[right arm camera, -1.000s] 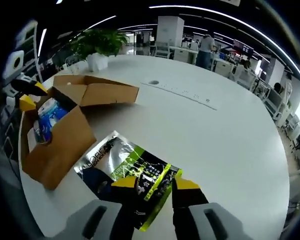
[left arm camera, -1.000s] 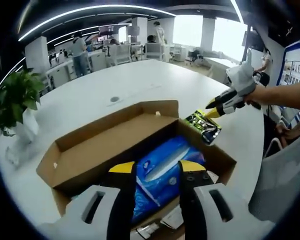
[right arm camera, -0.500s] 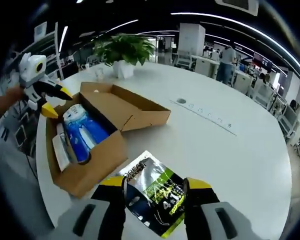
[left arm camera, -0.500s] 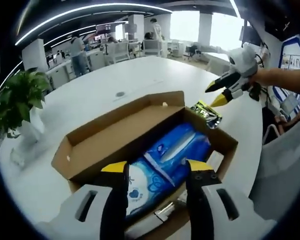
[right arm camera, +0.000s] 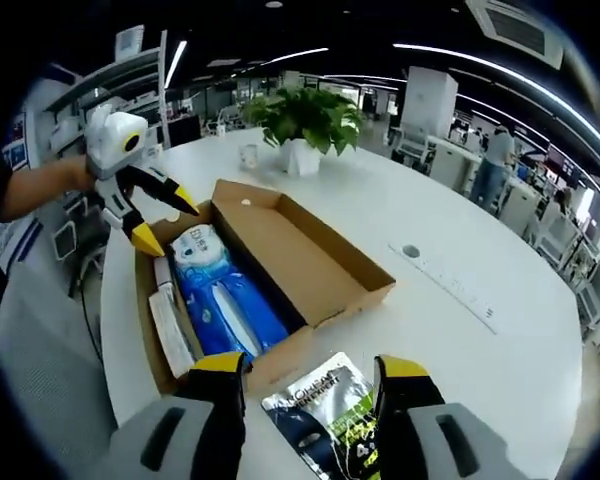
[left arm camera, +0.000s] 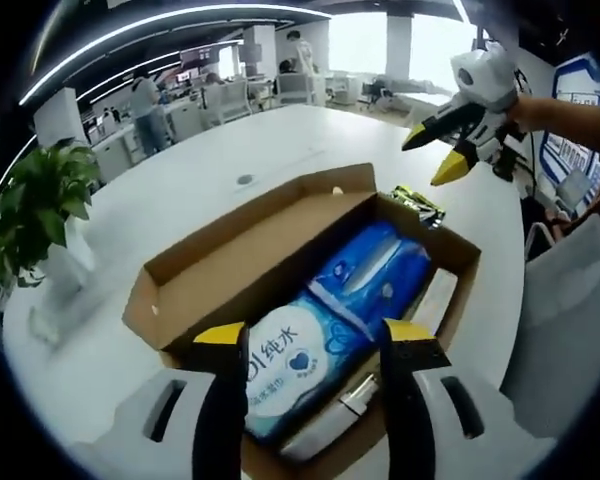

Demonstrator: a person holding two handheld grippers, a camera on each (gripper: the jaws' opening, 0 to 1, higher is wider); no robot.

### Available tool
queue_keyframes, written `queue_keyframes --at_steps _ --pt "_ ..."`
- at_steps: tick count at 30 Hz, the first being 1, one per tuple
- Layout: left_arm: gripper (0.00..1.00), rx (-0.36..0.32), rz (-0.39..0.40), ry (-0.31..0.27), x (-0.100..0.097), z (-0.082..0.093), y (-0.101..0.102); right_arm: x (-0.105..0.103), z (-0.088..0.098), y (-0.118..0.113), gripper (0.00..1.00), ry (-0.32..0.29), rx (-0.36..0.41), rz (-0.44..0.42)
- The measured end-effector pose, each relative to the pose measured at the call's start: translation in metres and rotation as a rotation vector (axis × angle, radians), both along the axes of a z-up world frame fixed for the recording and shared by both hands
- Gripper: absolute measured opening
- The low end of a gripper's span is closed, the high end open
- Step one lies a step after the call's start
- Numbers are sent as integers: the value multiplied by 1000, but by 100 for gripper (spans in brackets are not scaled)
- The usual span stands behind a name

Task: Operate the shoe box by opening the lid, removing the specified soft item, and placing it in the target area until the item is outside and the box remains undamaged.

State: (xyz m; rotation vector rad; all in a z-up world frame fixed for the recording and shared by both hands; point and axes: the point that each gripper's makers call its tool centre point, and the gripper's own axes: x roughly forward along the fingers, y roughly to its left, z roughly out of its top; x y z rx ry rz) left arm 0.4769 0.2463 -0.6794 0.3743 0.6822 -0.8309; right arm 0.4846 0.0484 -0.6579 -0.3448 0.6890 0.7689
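Since the earlier pictures the right gripper [left arm camera: 442,150] has lifted clear of the green-and-silver foil pouch [right arm camera: 325,415], which a second ago sat between its yellow tips; the pouch now lies flat on the white worktop [right arm camera: 450,330] just outside the box's end wall, under the right gripper [right arm camera: 310,375], whose fingers [right arm camera: 218,372] stand wide apart and hold nothing. Both cameras have also drawn back, so more of the box interior shows. The cardboard shoe box [left arm camera: 230,270] sits open on the worktop, its lid folded out flat along one long side. Inside lies the blue soft pack of wipes [left arm camera: 325,335], its long axis running along the length of the box; in the left gripper view its white-labelled end points toward the left gripper [left arm camera: 310,345] and its far end toward the pouch [left arm camera: 420,200]. A pale flat item lies beside the pack against the box's side wall. The left gripper hovers over the near end of the box, fingers [left arm camera: 218,345] spread wide, empty. A potted plant [right arm camera: 305,120] stands on the worktop beyond the box.
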Motion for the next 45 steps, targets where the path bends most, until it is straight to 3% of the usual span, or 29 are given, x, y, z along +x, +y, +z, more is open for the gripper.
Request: queue_keyframes --at_steps 10,16,33,45 --pt "52 39 -70 -50 5 9 13 -9 5 62 50 -12 63 137" --pt "53 91 -129 -52 6 2 20 -18 -5 88 51 -11 53 215" --pt "55 206 -301 -7 13 -29 28 -18 -32 127 54 3 44 304" --pt "56 330 -411 48 11 -53 39 -16 -55 150 55 37 22 344"
